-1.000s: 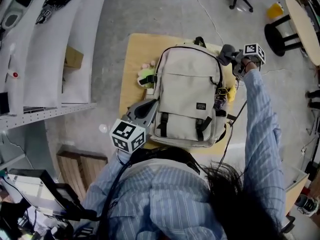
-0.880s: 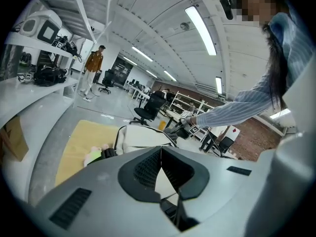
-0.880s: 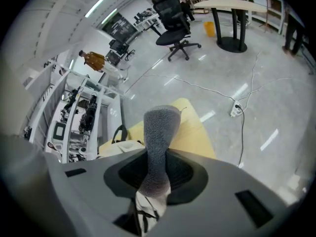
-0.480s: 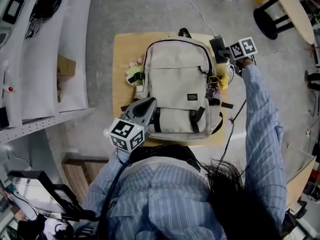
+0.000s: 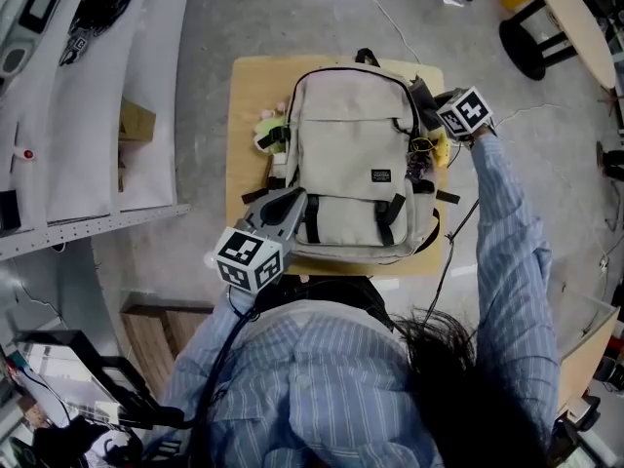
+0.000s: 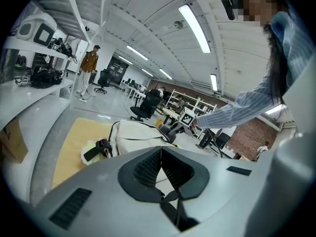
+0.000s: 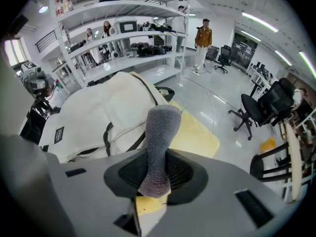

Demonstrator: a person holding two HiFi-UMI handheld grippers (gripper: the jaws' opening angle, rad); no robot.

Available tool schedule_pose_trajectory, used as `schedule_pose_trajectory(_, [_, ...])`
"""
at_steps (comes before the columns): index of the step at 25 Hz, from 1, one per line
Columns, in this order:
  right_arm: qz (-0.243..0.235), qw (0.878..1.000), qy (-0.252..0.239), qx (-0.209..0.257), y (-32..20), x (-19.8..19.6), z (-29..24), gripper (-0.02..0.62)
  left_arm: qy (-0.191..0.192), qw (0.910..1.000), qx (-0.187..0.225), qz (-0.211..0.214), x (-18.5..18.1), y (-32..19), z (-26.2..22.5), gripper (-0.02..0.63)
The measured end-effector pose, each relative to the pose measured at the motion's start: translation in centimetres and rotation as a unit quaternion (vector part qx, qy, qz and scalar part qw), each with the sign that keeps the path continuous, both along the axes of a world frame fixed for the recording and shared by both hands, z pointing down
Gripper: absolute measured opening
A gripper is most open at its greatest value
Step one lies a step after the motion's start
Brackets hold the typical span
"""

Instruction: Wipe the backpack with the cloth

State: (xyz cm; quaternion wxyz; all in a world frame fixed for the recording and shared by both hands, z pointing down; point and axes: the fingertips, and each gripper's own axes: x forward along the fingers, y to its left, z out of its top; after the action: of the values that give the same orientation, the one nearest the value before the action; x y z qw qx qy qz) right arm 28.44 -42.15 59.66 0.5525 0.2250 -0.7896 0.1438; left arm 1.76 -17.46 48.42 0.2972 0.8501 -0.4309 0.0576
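Head view: backpack (image 5: pixel 356 144), table (image 5: pixel 252 115), concrete floor (image 5: pixel 283 18)

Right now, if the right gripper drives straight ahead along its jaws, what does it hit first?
Probably the backpack: the right gripper points at its upper side, and the grey cloth clamped in its jaws would touch first. Depth is unclear; it may skim past onto the table.

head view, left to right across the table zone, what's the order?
cardboard box → bare strip of the table → green plush toy → backpack → grey cloth held in the right gripper
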Motion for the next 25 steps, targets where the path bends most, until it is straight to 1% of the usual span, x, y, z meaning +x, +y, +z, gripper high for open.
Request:
schedule_pose_trajectory(4, [-0.006,1.000,0.013,-0.010,3.3,1.8,0.4,0.094,0.002,1.0000,0.002,0.010,0.3,1.0,-0.1,0.005])
schedule_pose_trajectory(8, [0.002,1.000,0.000,-0.011,6.4,2.6,0.2,0.094,0.003,0.9997,0.004,0.025,0.7,1.9,-0.4,0.005])
schedule_pose_trajectory(13, [0.010,1.000,-0.014,0.005,9.1,3.3,-0.8,0.094,0.006,0.9987,0.011,0.049,1.6,2.7,-0.7,0.005])
schedule_pose_trajectory(19, [-0.009,1.000,-0.001,0.001,14.1,4.3,-1.1,0.094,0.009,0.9967,0.014,0.079,2.8,3.6,-0.8,0.005])
schedule_pose_trajectory(25, [0.033,0.999,-0.016,0.024,17.6,5.0,-2.0,0.094,0.014,0.9937,0.019,0.110,3.5,4.7,-1.3,0.005])
